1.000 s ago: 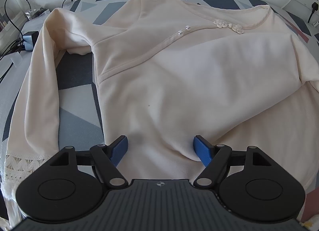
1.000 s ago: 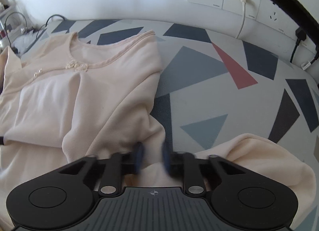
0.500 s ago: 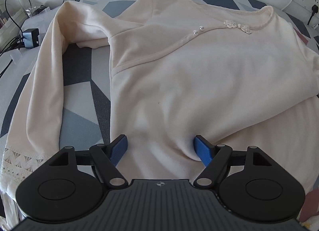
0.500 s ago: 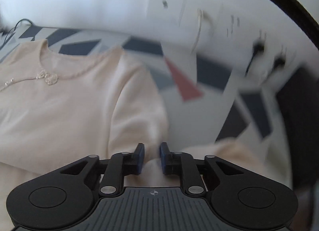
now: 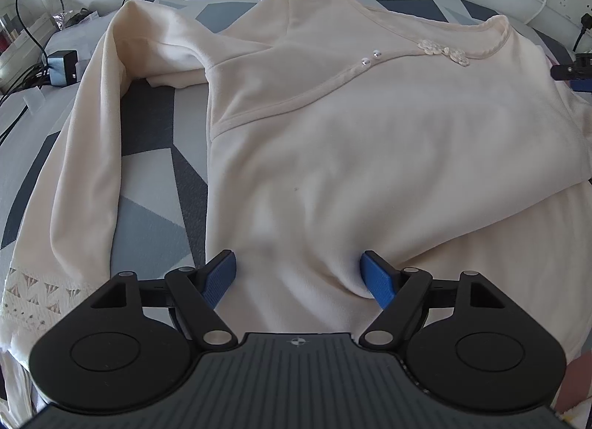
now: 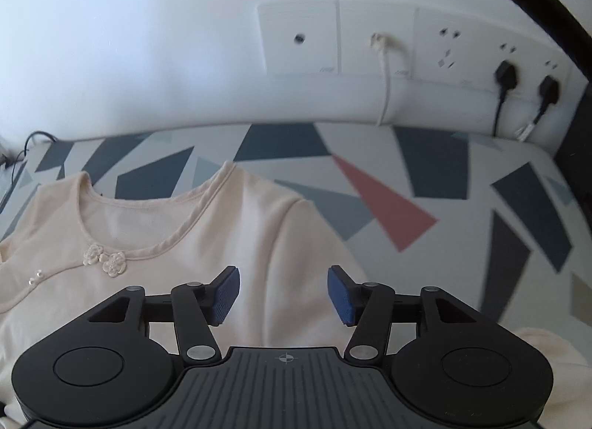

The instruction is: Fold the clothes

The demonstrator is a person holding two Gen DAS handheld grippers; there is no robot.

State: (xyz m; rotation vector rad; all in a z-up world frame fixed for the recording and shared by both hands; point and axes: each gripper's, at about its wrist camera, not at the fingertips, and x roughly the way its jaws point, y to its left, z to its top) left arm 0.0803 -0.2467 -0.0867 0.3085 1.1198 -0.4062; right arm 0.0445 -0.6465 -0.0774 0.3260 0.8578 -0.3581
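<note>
A cream long-sleeved knit top with flower and pearl buttons is lying flat on the geometric-patterned bedspread. The left gripper is hovering wide over its body; the right gripper, jaws just opening, is holding nothing.

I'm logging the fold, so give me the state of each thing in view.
Cream long-sleeved top: front up, right sleeve folded across the body.
Left sleeve: still unfolded.
Left gripper: open, astride a fabric ridge.
Right gripper: just opened, nothing between its fingers.
</note>
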